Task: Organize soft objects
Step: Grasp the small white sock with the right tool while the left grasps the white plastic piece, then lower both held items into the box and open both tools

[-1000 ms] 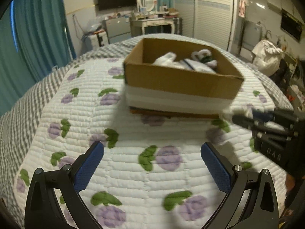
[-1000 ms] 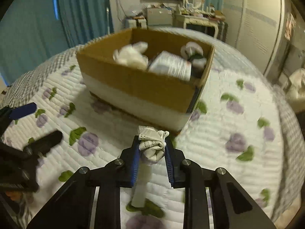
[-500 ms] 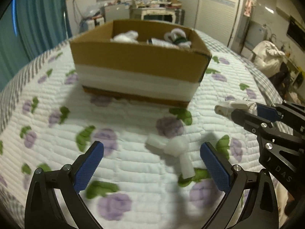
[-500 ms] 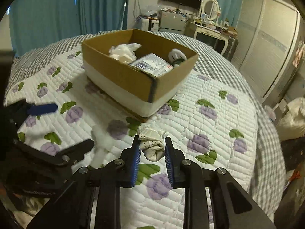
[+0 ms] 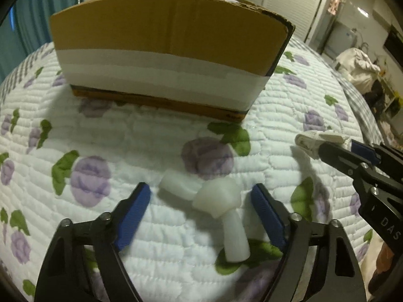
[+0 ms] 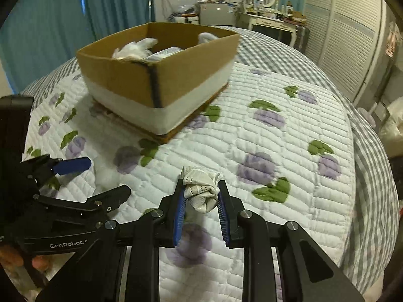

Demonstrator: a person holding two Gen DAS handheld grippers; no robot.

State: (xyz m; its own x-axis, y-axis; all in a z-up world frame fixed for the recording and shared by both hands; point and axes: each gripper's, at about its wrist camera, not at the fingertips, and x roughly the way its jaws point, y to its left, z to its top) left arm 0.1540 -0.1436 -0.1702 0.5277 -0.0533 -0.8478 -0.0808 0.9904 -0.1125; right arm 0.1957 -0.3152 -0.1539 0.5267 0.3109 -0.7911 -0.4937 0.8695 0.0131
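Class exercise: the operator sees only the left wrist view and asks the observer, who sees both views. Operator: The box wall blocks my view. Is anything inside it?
Observer: Yes. The right wrist view shows the cardboard box holding a white cloth bundle and a flat packet.
Operator: How much of the sock does the right gripper hold?
Observer: The right gripper is shut on the rolled sock, which bulges out ahead of the fingers.
Operator: What is behind the box?
Observer: Teal curtains and a dressing table.
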